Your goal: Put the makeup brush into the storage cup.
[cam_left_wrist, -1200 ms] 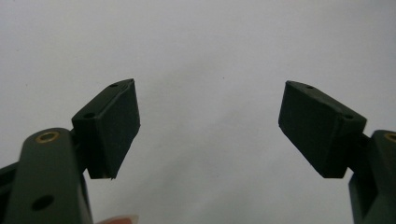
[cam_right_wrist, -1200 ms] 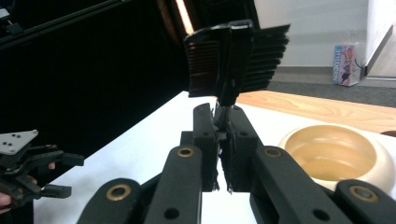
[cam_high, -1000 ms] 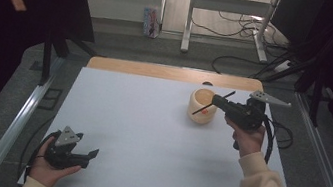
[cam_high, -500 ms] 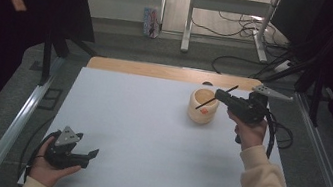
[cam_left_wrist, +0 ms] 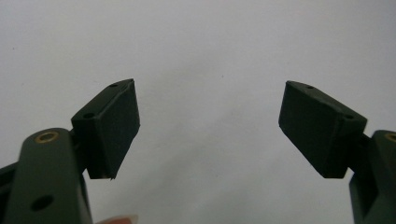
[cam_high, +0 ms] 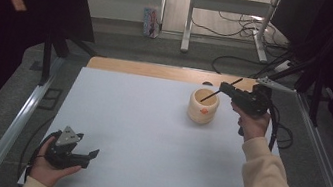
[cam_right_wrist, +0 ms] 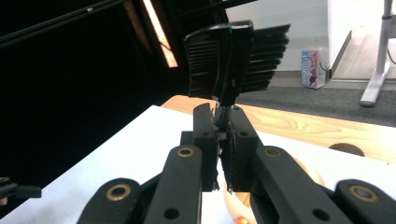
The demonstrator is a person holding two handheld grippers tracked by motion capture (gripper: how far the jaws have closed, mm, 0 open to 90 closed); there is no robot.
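A tan cup (cam_high: 202,110) with an orange mark stands at the far right of the white table (cam_high: 138,129). Just right of it and above its rim, my right gripper (cam_high: 224,88) is shut on a thin black comb (cam_high: 209,96), whose lower end slants over the cup's mouth. In the right gripper view the comb (cam_right_wrist: 233,60) stands upright from the shut right gripper (cam_right_wrist: 222,116), with the cup (cam_right_wrist: 310,175) below and behind the jaws. My left gripper (cam_high: 92,154) rests at the near left corner, open. Between its pads (cam_left_wrist: 112,126) the left gripper (cam_left_wrist: 210,126) holds nothing.
A wooden strip (cam_high: 158,70) runs along the table's far edge. Metal rails (cam_high: 18,120) flank both sides. Beyond the table are desk legs (cam_high: 188,21), cables (cam_high: 240,64) and a small box (cam_high: 151,23) on the floor.
My right hand has carried the comb a little up and toward the far right, so its lower end has drawn back from inside the cup. The left hand stayed put.
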